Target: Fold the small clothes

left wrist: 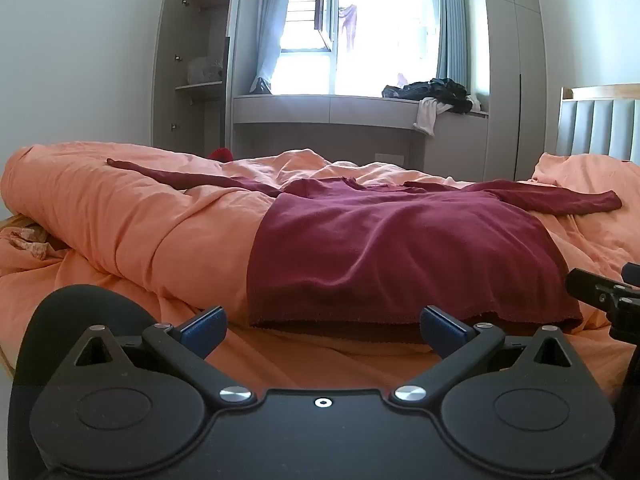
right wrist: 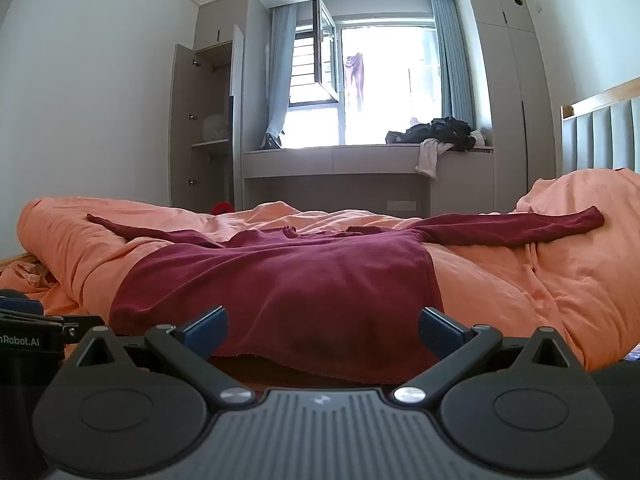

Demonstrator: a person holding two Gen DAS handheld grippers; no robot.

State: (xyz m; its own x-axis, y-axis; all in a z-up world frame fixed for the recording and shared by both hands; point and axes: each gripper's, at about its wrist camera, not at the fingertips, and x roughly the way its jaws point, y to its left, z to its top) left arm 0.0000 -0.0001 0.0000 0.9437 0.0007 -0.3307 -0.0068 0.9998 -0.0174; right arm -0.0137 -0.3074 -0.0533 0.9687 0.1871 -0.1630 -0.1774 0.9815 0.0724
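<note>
A dark red long-sleeved top (left wrist: pixel 400 252) lies spread flat on the orange duvet (left wrist: pixel 132 216), hem toward me, both sleeves stretched out sideways. It also shows in the right wrist view (right wrist: pixel 288 280). My left gripper (left wrist: pixel 322 330) is open and empty, just short of the hem's left part. My right gripper (right wrist: pixel 322 330) is open and empty, at the hem's right part, its blue pads over the cloth edge. The right gripper's body shows at the right edge of the left wrist view (left wrist: pixel 608 296).
The duvet is bunched into a roll on the left (right wrist: pixel 60 232) and a mound on the right (right wrist: pixel 580 248). Behind the bed are a window seat (left wrist: pixel 320 108) with a pile of dark clothes (left wrist: pixel 440 92), open wardrobe shelves (left wrist: pixel 196 60) and a headboard (left wrist: pixel 596 124).
</note>
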